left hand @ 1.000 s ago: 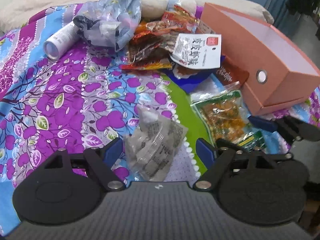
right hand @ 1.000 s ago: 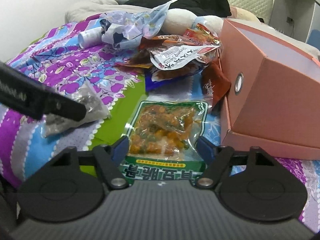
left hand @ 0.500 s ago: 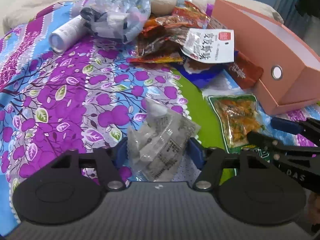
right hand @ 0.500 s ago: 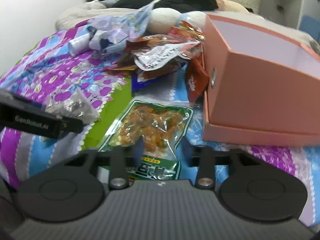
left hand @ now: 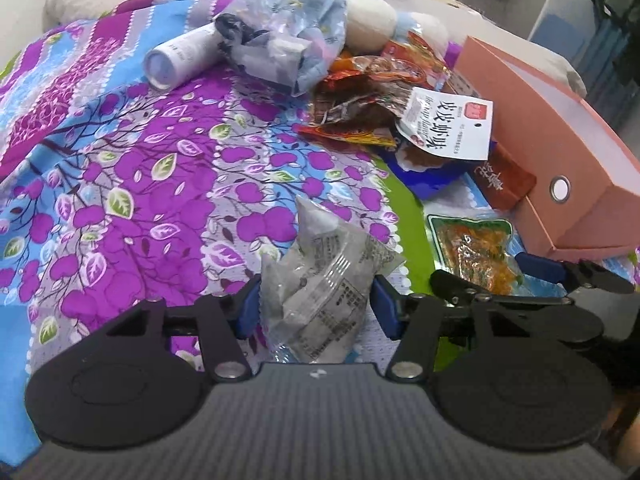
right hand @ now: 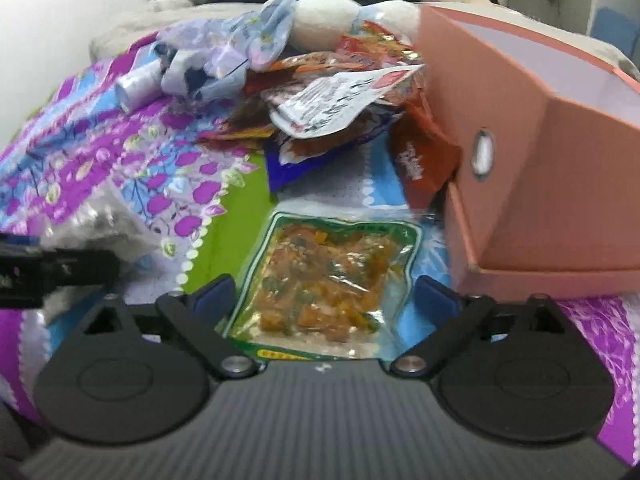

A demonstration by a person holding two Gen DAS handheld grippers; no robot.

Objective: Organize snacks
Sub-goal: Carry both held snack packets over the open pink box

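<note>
On a bed spread with a purple, blue and green floral cover (left hand: 132,184), two hand-held grippers work side by side over a scatter of snacks. At far left a white cylindrical bottle (left hand: 180,60) lies on its side, its upper end tucked under a crumpled pale-blue plastic bag (left hand: 292,40); what that bag holds cannot be made out. Nearer, the left gripper (left hand: 316,308) has its blue pads against both sides of a clear grey snack packet (left hand: 324,280), its jaws closing on the wrinkled wrapper, which rests on the cover. Behind it, a loose heap of red and orange snack packs (left hand: 360,108) is topped by a white-labelled pouch (left hand: 448,128) with dark printed characters, lying over a blue wrapper (left hand: 424,180). Right of the heap, a small dark-red sachet (left hand: 504,180) leans against the front of the box. The right gripper (right hand: 324,300) straddles a green-edged transparent pouch of orange pickled vegetables (right hand: 328,276), which lies flat on the cover just beside the box; its jaws are opening wide and the pads stand clear of the pouch. At far right sits a salmon-pink cardboard box (right hand: 540,168) with a round metal-ringed finger hole in its front. Its top is open, and only pale inner walls show from here; whether it holds anything cannot be told.
</note>
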